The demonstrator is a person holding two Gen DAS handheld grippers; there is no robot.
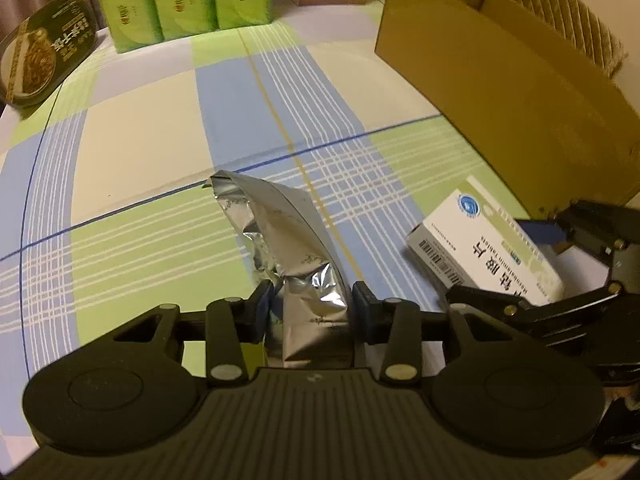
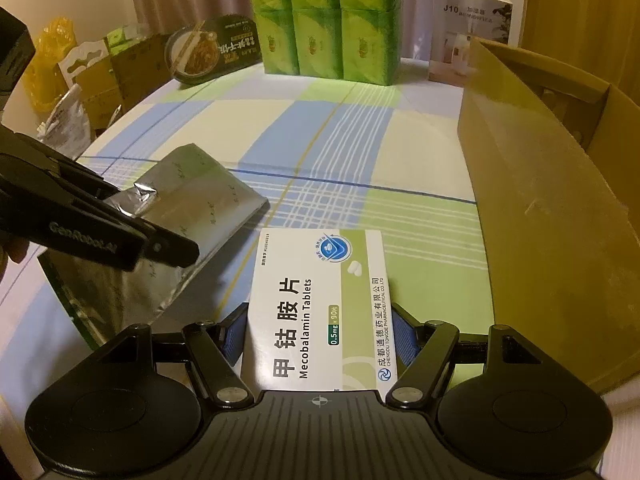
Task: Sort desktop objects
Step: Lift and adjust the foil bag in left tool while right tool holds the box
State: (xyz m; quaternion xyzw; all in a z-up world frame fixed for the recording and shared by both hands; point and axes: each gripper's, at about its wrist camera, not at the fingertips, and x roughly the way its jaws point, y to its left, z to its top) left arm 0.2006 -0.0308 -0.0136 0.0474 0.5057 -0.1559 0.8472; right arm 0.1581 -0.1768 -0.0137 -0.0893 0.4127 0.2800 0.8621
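My left gripper (image 1: 312,304) is shut on a crumpled silver foil pouch (image 1: 288,240), which sticks forward over the checked tablecloth. The pouch also shows in the right wrist view (image 2: 200,200), with the left gripper (image 2: 120,236) clamped on it. My right gripper (image 2: 318,336) is shut on a white and green Mecobalamin tablet box (image 2: 320,300), held flat between the blue pads. The same box (image 1: 480,248) shows at the right of the left wrist view, with the right gripper (image 1: 560,264) around it.
An open cardboard box (image 2: 552,208) stands at the right, also visible in the left wrist view (image 1: 500,92). Green tissue packs (image 2: 324,20), a noodle bowl (image 2: 212,48) and a white carton (image 2: 468,28) stand at the table's far edge. Bags and boxes lie beyond the left edge.
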